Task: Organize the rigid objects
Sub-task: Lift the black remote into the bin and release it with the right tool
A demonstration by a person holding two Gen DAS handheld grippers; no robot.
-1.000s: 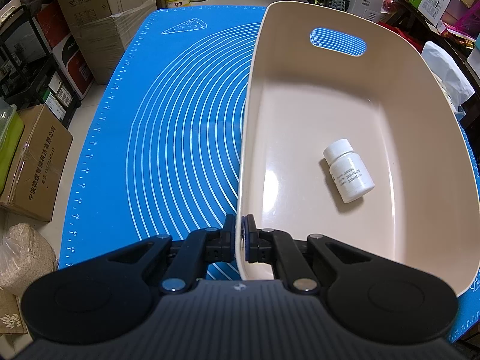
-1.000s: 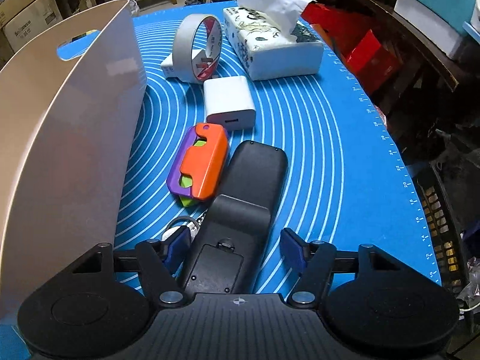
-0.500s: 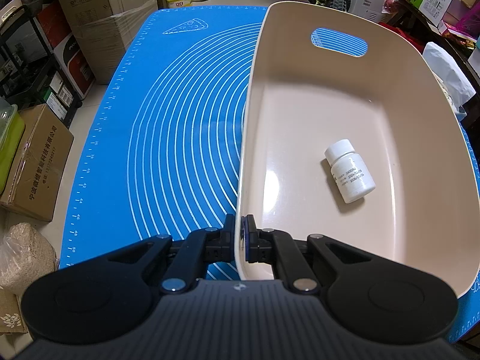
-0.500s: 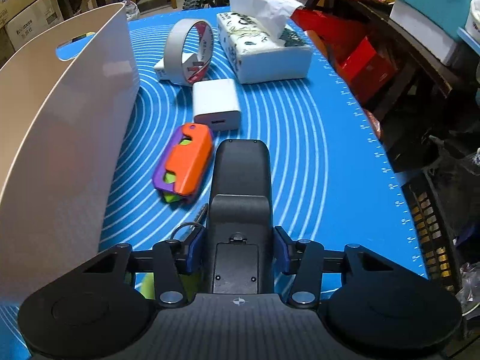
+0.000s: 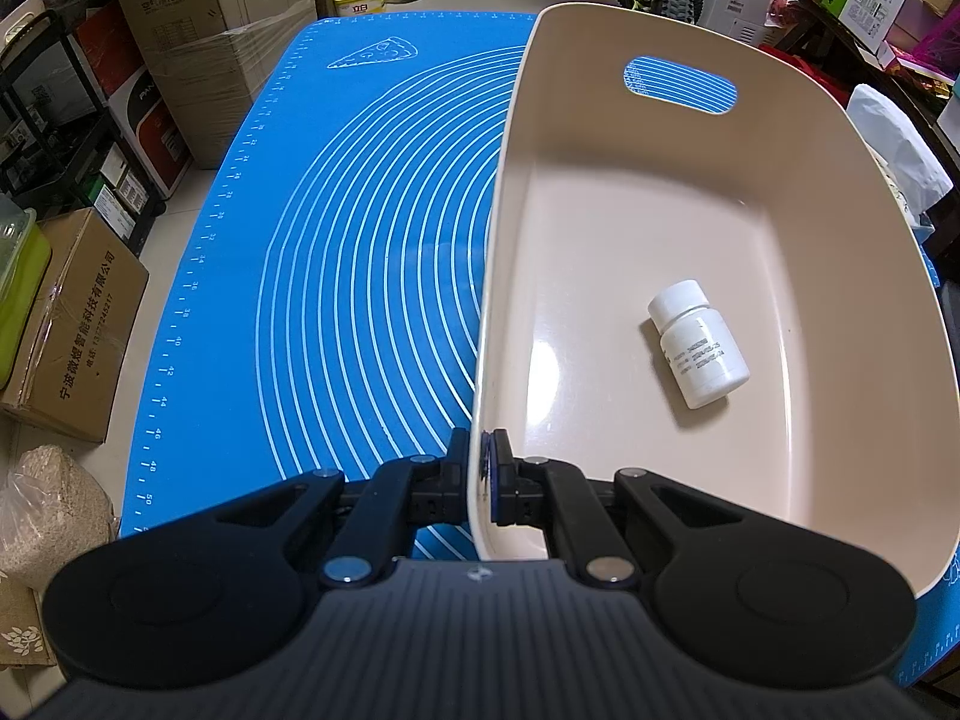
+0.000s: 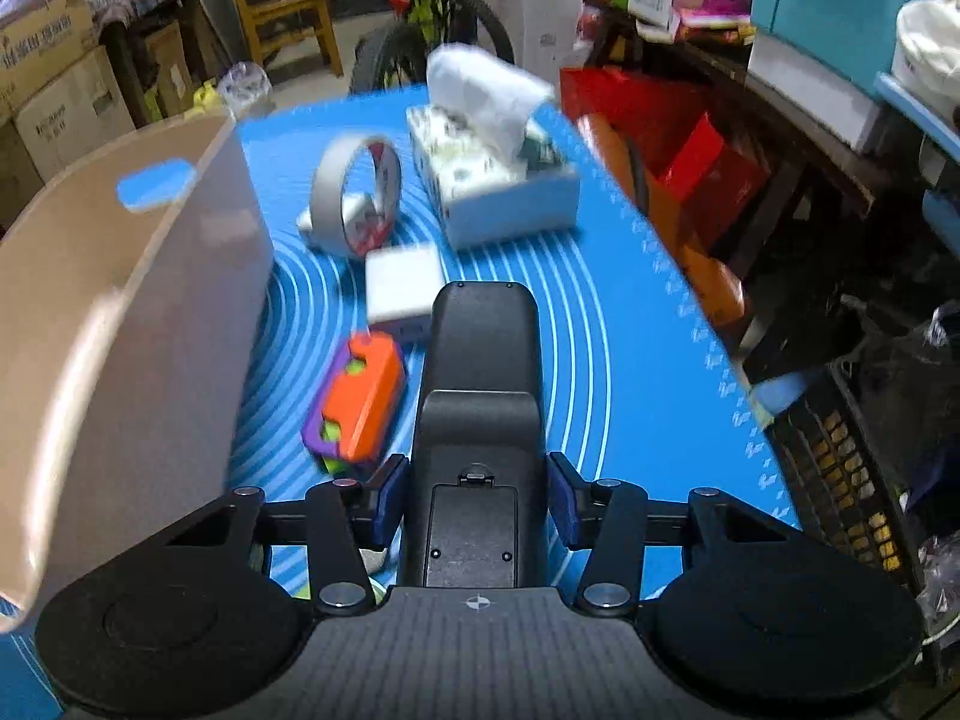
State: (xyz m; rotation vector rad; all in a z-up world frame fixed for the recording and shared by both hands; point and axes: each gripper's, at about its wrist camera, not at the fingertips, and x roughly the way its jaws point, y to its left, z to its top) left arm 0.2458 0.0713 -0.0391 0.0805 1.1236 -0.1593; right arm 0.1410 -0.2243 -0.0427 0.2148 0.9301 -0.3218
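Your left gripper pinches the smooth beige tub's thin rim; inside lies one white cylindrical bottle. Your right gripper clamps a matte black remote.

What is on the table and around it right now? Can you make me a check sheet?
Surface: blue mat with white rings.
Job's things: beige tub holds a white bottle lying on its side; black remote; orange and purple toy, white charger and tape roll on the mat.
Clutter: tissue pack.
Grippers: left gripper pinches the tub's rim; right gripper clamps the remote.
Cables: nothing seen.
Surroundings: cardboard boxes, a bicycle, a chair.
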